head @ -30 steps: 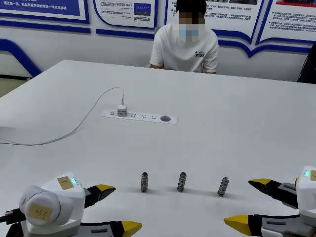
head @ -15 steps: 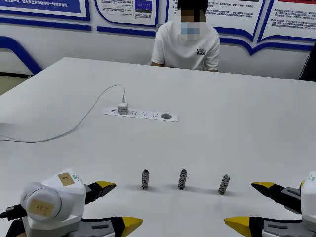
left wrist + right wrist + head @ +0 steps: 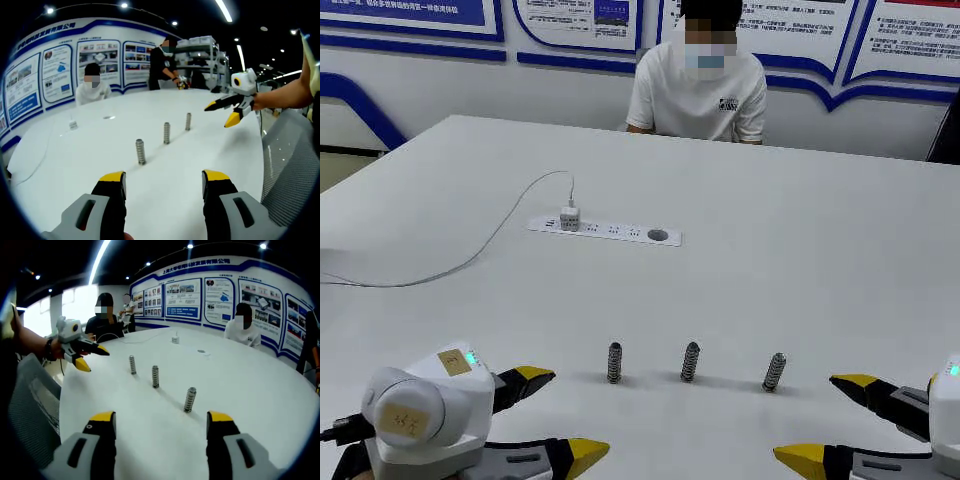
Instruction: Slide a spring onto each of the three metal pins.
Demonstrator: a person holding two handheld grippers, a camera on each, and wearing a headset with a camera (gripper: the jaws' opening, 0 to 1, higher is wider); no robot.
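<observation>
Three springs stand in a row on the desk (image 3: 800, 270): left spring (image 3: 613, 362), middle spring (image 3: 690, 361), right spring (image 3: 774, 372). They are spaced apart, none touching. Each looks sleeved over its pin; the pin itself is too small to make out inside the coils. Left and middle are upright, the right one leans a touch toward 1 o'clock.

Judgement: all three are loaded and the task reads as done, with nothing loose left to pick up.

Left tongs (image 3: 565, 412) sit at 7 o'clock of the left spring, wide and empty. Right tongs (image 3: 820, 418) sit at 4 o'clock of the right spring, also wide and empty. Both are near but clear of the row, probably parked so as not to knock a pin.

A power strip (image 3: 605, 231) lies at 11 o'clock of the row, well apart, with a white charger (image 3: 569, 218) plugged in and its cable (image 3: 470, 262) running off toward 9 o'clock. A seated person (image 3: 698, 95) is at 12 o'clock, at the far edge.
</observation>
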